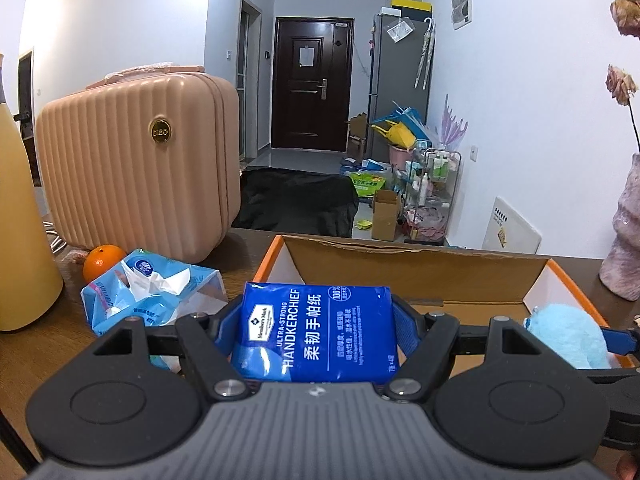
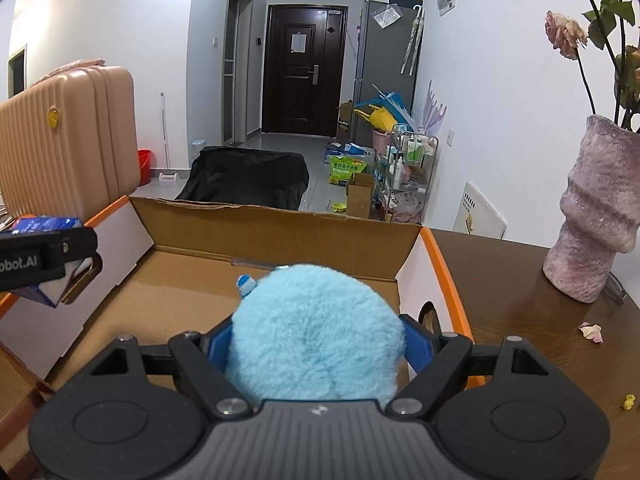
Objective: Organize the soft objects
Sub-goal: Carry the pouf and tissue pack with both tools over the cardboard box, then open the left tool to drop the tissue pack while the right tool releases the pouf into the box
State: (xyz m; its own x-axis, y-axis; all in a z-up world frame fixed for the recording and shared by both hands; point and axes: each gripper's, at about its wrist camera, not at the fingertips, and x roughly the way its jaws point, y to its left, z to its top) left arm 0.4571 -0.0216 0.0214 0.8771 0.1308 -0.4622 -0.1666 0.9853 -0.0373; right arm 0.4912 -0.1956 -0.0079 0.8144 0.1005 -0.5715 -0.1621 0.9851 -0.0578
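My left gripper (image 1: 318, 328) is shut on a blue handkerchief tissue pack (image 1: 316, 332) and holds it at the left edge of an open cardboard box (image 1: 416, 270) with orange rims. My right gripper (image 2: 318, 336) is shut on a fluffy light-blue plush toy (image 2: 316, 328) and holds it above the box's inside (image 2: 192, 280). The plush also shows at the right in the left wrist view (image 1: 568, 336). The left gripper with the pack shows at the left in the right wrist view (image 2: 44, 258).
An opened blue-and-white tissue bag (image 1: 152, 292), an orange (image 1: 102, 262), a pink ribbed suitcase (image 1: 136, 164) and a yellow bottle (image 1: 20, 216) stand left of the box. A pink vase with dried roses (image 2: 596, 208) stands on the brown table (image 2: 520, 312) at the right.
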